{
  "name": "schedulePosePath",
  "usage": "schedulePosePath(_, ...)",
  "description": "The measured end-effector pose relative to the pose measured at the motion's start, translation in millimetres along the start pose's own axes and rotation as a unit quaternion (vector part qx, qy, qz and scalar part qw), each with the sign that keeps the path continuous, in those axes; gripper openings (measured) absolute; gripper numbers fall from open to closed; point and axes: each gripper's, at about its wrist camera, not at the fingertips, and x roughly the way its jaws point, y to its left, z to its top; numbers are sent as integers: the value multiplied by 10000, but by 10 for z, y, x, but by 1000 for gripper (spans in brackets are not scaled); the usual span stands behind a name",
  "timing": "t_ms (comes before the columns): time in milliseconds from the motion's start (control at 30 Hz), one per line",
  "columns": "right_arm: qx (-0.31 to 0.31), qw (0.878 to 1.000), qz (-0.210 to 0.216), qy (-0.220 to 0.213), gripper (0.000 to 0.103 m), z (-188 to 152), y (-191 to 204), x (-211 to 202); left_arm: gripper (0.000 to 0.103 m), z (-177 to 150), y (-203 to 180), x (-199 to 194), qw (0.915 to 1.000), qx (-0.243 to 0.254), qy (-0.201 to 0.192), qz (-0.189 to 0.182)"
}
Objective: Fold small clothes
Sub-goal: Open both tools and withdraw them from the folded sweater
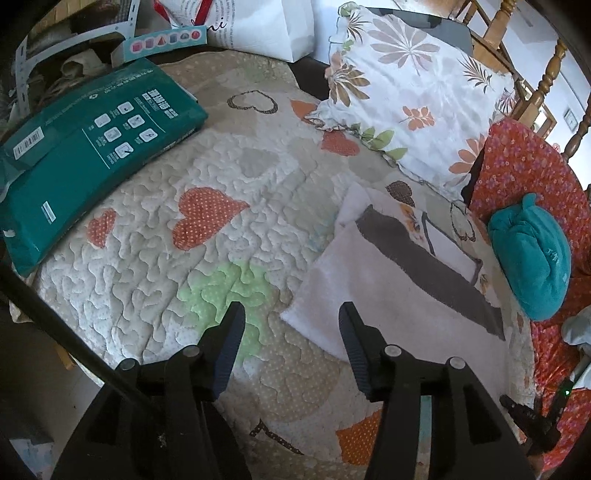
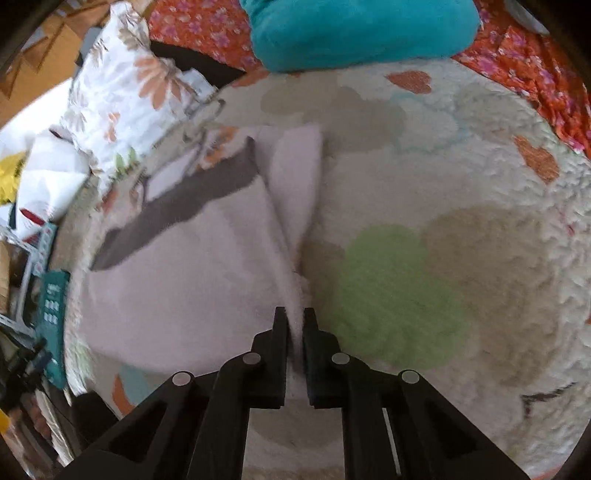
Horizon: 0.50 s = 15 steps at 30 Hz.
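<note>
A small white garment with a dark grey band point(image 1: 402, 295) lies on the heart-patterned quilt point(image 1: 155, 206), folded over itself. My left gripper point(image 1: 291, 314) hangs open just above the quilt at the garment's near left corner, nothing between its fingers. In the right wrist view the same white garment point(image 2: 192, 273) spreads to the left, and my right gripper point(image 2: 295, 314) is shut on a raised fold of its edge, the cloth pinched between the pads. That view is blurred.
A teal flat package point(image 1: 85, 147) lies on the quilt's left side. A leaf-print pillow point(image 1: 413, 92) and white bag point(image 1: 266, 26) sit at the back. A teal rolled cloth point(image 1: 532, 254) rests on an orange floral cover point(image 1: 524, 166) at right, near wooden chairs point(image 1: 546, 74).
</note>
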Motion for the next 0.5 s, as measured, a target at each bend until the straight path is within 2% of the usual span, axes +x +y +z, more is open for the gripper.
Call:
schedulePosePath(100,-166,9971,-737,-78,5,-31,-21,-75,52,-17,-68,22,10000,74,61,-1)
schedulePosePath(133,-133,9966,-801,-126,5,-39,-51,-121,53,-28,-87,29,9999,103,71,-10)
schedulePosePath(300,43,9965,-476,-687,6,54,-72,-473,57,-82,-170,63,9995,304,70,34)
schedulePosePath(400,-127,9945,-132,-1029,6,96,165,-588,57,-91,-189,69,9991,413,115,22)
schedulePosePath(500,-503,9938,105,-991,6,143,557,-481,60,-91,-190,26,9986,526,55,25)
